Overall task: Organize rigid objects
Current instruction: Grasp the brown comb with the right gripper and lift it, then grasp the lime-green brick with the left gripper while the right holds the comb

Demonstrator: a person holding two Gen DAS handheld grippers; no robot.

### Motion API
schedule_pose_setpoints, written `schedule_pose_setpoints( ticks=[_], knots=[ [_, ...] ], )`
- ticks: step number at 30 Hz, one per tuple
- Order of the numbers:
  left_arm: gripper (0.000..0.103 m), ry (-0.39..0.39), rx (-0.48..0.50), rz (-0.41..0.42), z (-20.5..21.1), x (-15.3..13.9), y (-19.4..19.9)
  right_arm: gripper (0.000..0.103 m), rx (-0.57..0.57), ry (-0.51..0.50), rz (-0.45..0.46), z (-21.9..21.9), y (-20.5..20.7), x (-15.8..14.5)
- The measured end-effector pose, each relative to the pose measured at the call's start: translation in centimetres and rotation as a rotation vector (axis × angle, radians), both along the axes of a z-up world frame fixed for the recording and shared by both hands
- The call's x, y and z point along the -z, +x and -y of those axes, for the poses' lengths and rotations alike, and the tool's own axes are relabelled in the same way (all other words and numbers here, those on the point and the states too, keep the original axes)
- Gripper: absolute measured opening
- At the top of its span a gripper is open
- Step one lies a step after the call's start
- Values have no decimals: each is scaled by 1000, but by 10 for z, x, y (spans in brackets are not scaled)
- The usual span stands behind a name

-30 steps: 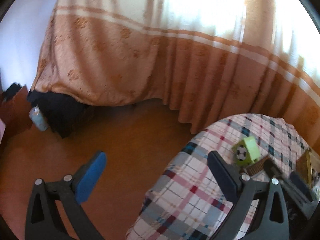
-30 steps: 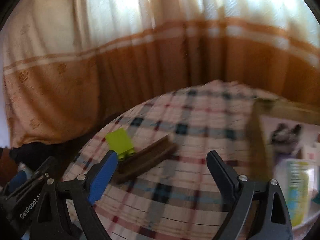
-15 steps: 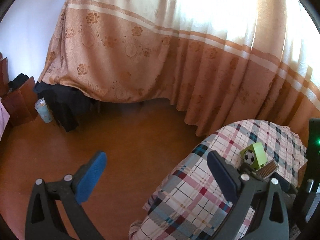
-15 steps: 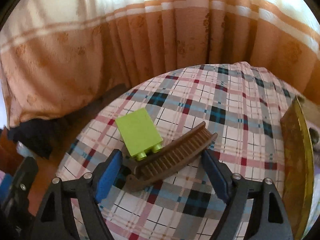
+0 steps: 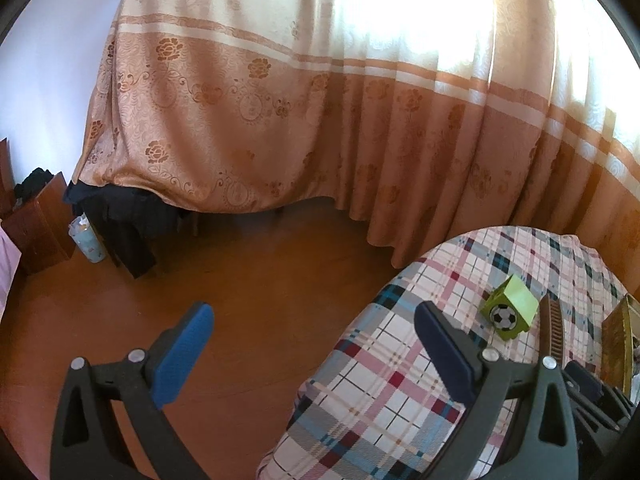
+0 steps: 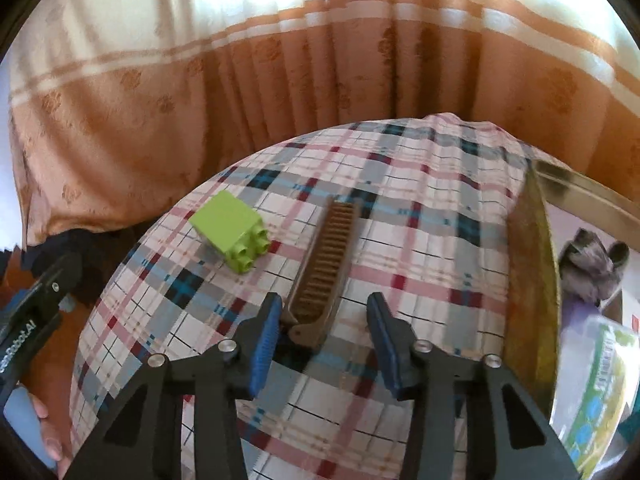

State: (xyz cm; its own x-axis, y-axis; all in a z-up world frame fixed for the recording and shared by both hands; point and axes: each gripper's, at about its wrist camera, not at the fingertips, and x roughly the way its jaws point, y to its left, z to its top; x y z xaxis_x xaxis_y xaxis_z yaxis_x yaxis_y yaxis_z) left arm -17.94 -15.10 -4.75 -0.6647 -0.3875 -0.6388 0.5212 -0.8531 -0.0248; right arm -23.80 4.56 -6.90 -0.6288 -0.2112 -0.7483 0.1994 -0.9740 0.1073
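Note:
A brown toothed track piece [image 6: 328, 256] lies on the plaid tablecloth [image 6: 420, 240], pointing away from me. Its near end sits between the jaws of my right gripper [image 6: 324, 306], which are closing. The left pad [image 6: 266, 332] is at the track's edge, while the right pad [image 6: 382, 332] stands apart from it. A lime green brick [image 6: 228, 228] lies on its side to the left of the track. In the left wrist view the brick [image 5: 510, 312] shows a football print beside the track [image 5: 554, 320]. My left gripper [image 5: 314, 312] hangs open and empty over the table's left edge.
A wooden tray [image 6: 532, 280] stands at the right edge of the table, holding a clear container with a green label [image 6: 596, 392] and a picture of a grey animal [image 6: 592, 268]. An orange curtain [image 5: 320, 120] hangs behind. Brown floor [image 5: 240, 288] lies to the left.
The right gripper's jaws have narrowed a lot and come down around the near end of the track, which now points away instead of lying across. The left gripper stayed wide.

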Motion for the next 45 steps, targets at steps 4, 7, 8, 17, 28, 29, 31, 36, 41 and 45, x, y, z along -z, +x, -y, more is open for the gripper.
schedule_pose_setpoints(
  ticks=[4, 7, 8, 17, 28, 29, 31, 36, 41, 45],
  knots=[
    [102, -6, 11, 1, -2, 0, 0, 46, 1, -10, -3, 3, 5, 1],
    [102, -17, 18, 5, -4, 0, -1, 47, 10, 3, 1, 2, 6, 1],
    [102, -20, 20, 6, -4, 0, 0, 47, 13, 3, 3, 3, 4, 0],
    [102, -25, 29, 2, -5, 0, 0, 42, 23, 118, -5, 26, -11, 1],
    [102, -47, 120, 17, -19, -1, -8, 27, -66, -140, -116, -2, 20, -17],
    [102, -46, 142, 21, -21, -1, -9, 27, -59, -153, -131, -4, 25, -20],
    [102, -42, 191, 30, -26, -1, -14, 27, -35, -171, -162, -12, 32, -24],
    [102, -30, 326, -3, -51, -8, -23, 28, 25, -124, -272, -27, 52, -37],
    [101, -90, 436, -19, -89, -12, -45, 28, 80, -36, -400, -34, 70, -49],
    [91, -76, 467, 61, -97, -3, -70, 28, 101, -24, -418, -43, 72, -52]
  ],
)
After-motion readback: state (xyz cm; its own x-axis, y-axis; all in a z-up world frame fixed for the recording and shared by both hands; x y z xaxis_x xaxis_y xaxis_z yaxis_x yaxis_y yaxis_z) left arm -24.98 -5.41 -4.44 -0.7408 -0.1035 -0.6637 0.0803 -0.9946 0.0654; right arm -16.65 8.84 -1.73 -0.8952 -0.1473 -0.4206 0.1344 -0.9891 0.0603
